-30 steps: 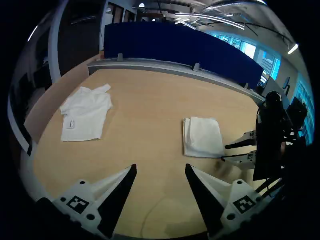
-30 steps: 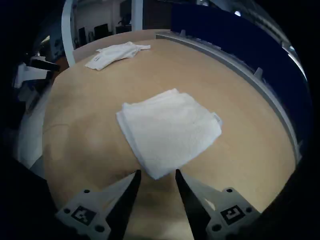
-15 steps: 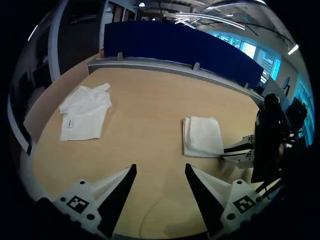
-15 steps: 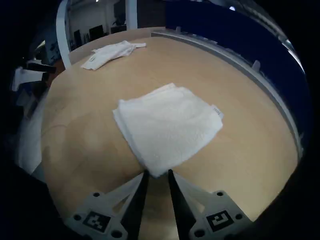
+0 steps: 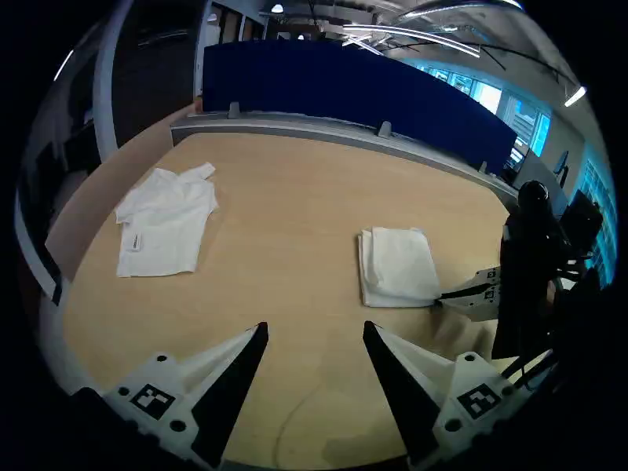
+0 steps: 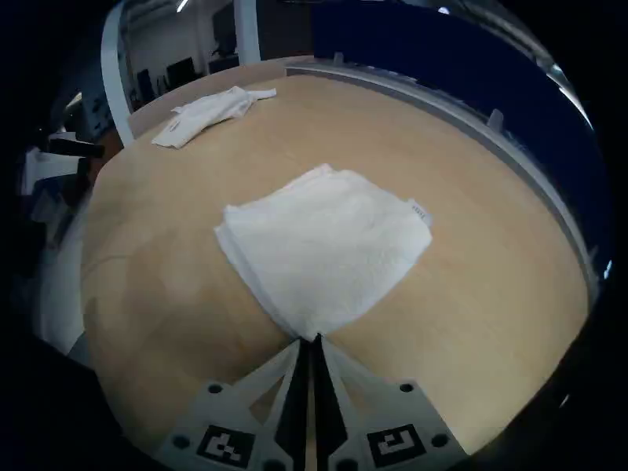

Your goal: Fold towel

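The right gripper [image 6: 312, 341] has its fingers drawn almost together, pinching the nearest corner of the folded white towel [image 6: 326, 243]. The towel lies straight ahead on the wooden table [image 6: 487, 267]. Far ahead to the left lies a rumpled white garment [image 6: 206, 116]. A blue partition [image 6: 471, 63] runs along the table's right edge.

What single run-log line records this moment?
right gripper: shut on towel corner | left gripper: open, above table | shirt: flat, apart
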Available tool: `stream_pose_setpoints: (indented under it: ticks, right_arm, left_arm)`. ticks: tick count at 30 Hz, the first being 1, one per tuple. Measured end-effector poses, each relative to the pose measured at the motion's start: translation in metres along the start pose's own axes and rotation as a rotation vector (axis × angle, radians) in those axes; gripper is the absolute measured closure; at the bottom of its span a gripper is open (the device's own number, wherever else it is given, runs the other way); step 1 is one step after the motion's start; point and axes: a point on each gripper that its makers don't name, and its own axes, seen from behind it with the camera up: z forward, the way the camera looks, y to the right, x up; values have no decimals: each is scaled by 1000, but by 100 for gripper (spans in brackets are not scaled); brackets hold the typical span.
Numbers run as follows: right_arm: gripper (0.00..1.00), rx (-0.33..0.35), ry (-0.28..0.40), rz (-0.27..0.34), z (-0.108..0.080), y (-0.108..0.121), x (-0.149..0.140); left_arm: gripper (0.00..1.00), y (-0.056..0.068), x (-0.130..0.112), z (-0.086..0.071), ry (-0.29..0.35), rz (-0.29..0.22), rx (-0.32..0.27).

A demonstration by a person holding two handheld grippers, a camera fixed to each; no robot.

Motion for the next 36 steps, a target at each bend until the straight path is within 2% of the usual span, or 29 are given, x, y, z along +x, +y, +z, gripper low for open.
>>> stream_pose_setpoints:
  ticks: [5, 9, 15, 23, 29, 36]
  right_arm:
    - [97, -9, 29, -16, -9, 4, 14]
    - [97, -17, 74, -33, -23, 9, 38]
    - [97, -31, 158, -62, -52, 20, 87]
    - [97, -60, 243, -125, -100, 32, 141]
    - [97, -94, 279, -147, -133, 44, 162]
    - [97, -141, 301, -136, -161, 70, 171]
  left_arm:
    - [10, 2, 0, 1, -1, 4, -1]
    - [10, 4, 4, 0, 2, 7, -6]
    - [10, 9, 15, -1, 23, 18, -17]
    - [10, 17, 32, -4, 53, 26, -38]
    - [10, 23, 40, -6, 66, 30, -55]
    - [10, 32, 47, -4, 76, 44, -73]
